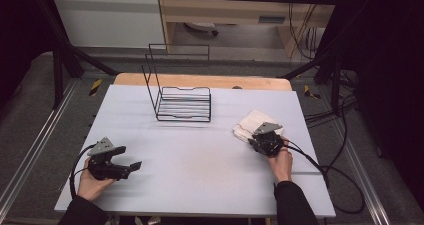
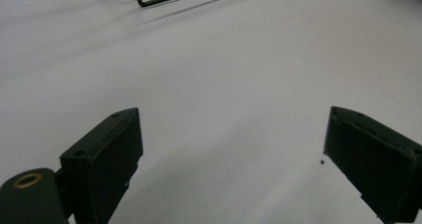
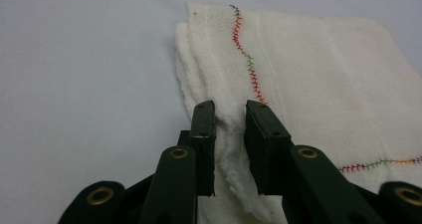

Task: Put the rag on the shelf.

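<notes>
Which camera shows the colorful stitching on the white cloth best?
The right gripper view: the folded white cloth is close up, its colorful stitching clear, with the right gripper pinching its edge. The high view shows it small, stitching unreadable. The left gripper view catches, at most, a sliver.

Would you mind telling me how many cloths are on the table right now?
1. The white cloth lies folded at the table's right side, its near edge pinched in the right gripper. I see no others.
</notes>
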Demonstrator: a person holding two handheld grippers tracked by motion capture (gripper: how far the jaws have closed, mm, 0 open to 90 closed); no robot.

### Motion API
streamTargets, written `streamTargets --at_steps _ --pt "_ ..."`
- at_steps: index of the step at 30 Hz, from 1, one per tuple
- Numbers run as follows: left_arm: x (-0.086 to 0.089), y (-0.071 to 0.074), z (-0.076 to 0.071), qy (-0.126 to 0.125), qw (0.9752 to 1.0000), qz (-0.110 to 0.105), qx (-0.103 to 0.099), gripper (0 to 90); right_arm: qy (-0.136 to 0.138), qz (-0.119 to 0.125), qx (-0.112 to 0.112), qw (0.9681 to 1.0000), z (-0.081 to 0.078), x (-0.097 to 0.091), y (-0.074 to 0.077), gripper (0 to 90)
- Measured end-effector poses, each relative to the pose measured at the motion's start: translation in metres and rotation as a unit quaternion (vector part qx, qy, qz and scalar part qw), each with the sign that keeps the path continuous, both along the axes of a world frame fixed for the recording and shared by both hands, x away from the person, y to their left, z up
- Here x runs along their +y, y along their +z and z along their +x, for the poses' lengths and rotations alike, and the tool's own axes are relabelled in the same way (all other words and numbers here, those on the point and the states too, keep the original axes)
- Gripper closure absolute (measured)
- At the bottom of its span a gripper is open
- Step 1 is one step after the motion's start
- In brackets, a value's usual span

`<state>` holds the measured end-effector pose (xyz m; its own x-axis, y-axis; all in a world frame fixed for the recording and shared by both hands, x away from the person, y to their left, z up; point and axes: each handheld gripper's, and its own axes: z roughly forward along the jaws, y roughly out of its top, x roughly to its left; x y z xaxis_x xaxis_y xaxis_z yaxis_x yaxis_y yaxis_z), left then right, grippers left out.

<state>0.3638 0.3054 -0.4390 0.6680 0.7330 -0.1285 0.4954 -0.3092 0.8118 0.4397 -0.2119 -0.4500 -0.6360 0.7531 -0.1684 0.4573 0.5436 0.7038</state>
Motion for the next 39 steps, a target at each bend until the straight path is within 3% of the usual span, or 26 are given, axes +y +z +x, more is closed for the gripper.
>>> streamTargets --at_steps 3,10,22,26,32,39 --pt "0.0 0.0 0.0 0.0 1.0 0.001 0.0 8.3 -0.013 0.007 0.005 0.9999 0.001 -0.001 0.001 79.6" --pt "0.001 0.0 0.0 0.0 1.0 -0.001 0.001 8.4 -0.033 0.019 0.006 0.9993 0.001 -0.001 0.003 81.9" --pt "0.001 0.0 0.0 0.001 1.0 0.0 0.0 8.5 -0.038 0.068 0.005 0.997 -0.006 -0.004 0.017 83.1" --pt "0.001 0.0 0.0 0.0 1.0 0.001 0.0 8.6 -0.028 0.078 0.014 0.9965 -0.009 -0.002 0.017 83.2" --pt "0.002 0.001 0.0 0.001 1.0 0.001 -0.001 8.6 -0.007 0.071 0.026 0.9971 -0.016 0.009 0.018 83.2" --pt "0.001 0.001 0.0 0.0 1.0 0.0 -0.002 8.7 0.005 0.089 0.042 0.9952 -0.026 0.019 0.019 83.2"
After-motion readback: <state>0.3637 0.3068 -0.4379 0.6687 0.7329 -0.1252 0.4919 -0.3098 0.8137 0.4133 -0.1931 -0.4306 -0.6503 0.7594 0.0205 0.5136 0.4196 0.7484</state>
